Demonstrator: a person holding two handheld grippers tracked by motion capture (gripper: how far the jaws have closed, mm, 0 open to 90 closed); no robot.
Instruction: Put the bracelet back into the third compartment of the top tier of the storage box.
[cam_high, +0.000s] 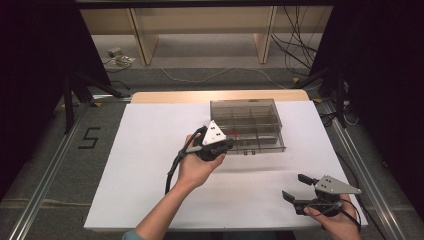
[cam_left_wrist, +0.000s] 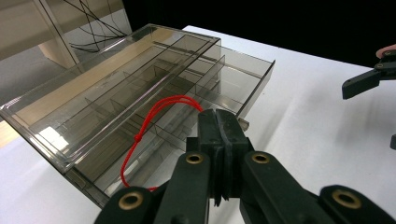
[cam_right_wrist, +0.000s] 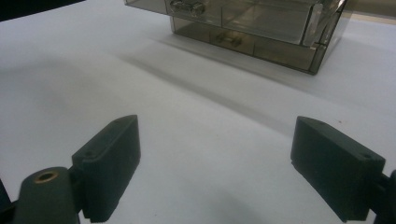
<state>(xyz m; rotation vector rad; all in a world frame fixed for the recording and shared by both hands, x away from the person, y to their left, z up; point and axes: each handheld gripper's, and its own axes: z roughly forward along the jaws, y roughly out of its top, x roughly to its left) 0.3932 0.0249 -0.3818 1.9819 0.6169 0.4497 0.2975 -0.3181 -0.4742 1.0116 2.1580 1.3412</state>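
Note:
A smoky clear compartment box (cam_high: 270, 107) stands at the back middle of the white table (cam_high: 150, 170), its lid open. My left gripper (cam_high: 227, 143) hovers at the box's near left corner, shut on a thin red cord (cam_left_wrist: 156, 109). The cord loops out from the jaw tips of the left gripper (cam_left_wrist: 219, 114) over the box's dividers (cam_left_wrist: 116, 107), with a small knot along it. The cord shows as a red fleck (cam_high: 234, 134) in the high view. My right gripper (cam_high: 294, 186) rests low at the table's near right, open and holding nothing. In the right gripper view the box front (cam_right_wrist: 280, 46) lies ahead of the spread right gripper (cam_right_wrist: 215, 158).
Beyond the table are a wooden shelf frame (cam_high: 145, 40) and loose cables (cam_high: 295, 50) on the floor. Metal rails (cam_high: 45, 180) run along both sides, with a "5" (cam_high: 89, 137) marked at the left. White table surface stretches left of and in front of the box.

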